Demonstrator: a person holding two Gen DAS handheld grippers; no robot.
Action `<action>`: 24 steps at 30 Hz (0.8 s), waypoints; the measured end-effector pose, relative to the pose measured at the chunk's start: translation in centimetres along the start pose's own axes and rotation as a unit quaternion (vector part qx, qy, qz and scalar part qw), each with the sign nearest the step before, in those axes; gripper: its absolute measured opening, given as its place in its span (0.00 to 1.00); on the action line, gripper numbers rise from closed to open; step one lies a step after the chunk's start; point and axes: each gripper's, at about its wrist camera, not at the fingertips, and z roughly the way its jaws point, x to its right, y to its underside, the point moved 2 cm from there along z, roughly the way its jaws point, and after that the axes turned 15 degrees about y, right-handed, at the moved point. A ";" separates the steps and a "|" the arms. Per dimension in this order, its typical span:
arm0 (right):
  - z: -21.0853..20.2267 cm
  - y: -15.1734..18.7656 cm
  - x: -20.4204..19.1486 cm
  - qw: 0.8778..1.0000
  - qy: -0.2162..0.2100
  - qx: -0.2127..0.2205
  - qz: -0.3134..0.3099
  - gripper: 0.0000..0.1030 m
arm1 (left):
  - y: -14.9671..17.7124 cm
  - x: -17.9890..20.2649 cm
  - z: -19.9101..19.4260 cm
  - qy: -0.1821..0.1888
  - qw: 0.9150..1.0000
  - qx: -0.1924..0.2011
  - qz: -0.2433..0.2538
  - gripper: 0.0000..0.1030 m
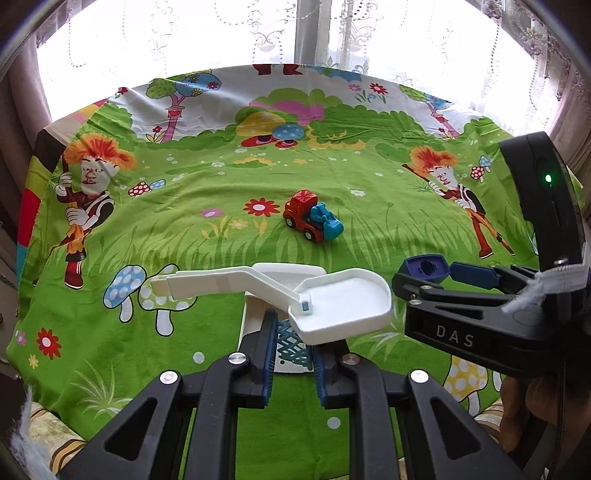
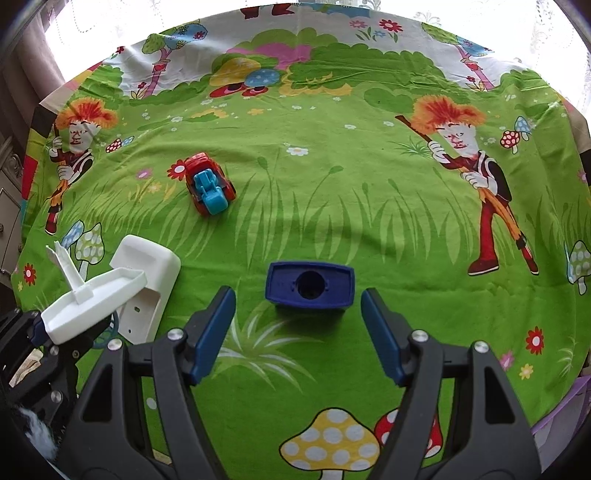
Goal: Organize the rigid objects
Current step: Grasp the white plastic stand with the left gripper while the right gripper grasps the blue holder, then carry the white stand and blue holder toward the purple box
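Note:
My left gripper (image 1: 293, 345) is shut on a white dustpan-shaped scoop (image 1: 340, 308) with a teal mesh piece (image 1: 293, 345) between its pads, held above a white box (image 1: 284, 275). The scoop's long handle (image 1: 207, 282) points left. In the right wrist view the scoop (image 2: 92, 301) and the white box (image 2: 146, 280) sit at lower left. My right gripper (image 2: 297, 332) is open, its jaws on either side of and just short of a dark blue block with a round hole (image 2: 309, 283); the block also shows in the left wrist view (image 1: 426, 268). A red and blue toy truck (image 1: 312, 218) (image 2: 208, 190) stands farther back.
A green cartoon-print cloth (image 2: 332, 184) covers the table. Curtained windows (image 1: 221, 33) rise behind its far edge. Dark furniture (image 2: 9, 192) stands off the left side.

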 end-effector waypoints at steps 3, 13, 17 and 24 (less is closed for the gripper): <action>0.4 -0.2 0.0 1.000 0.010 0.002 0.001 0.71 | 0.1 -0.7 -0.2 -0.021 1.000 0.006 -0.014 0.18; 1.6 -0.4 -0.2 1.000 0.010 -0.006 -0.001 0.53 | 0.0 -2.4 -1.3 -0.064 0.997 0.026 -0.041 0.18; 0.7 -0.2 -0.7 1.000 0.001 0.008 -0.007 0.52 | 0.0 -3.2 -2.1 -0.086 0.994 0.038 -0.050 0.18; -2.9 -0.1 -2.7 0.998 -0.031 0.044 -0.024 0.52 | 0.0 -5.2 -4.0 -0.136 0.986 0.066 -0.071 0.18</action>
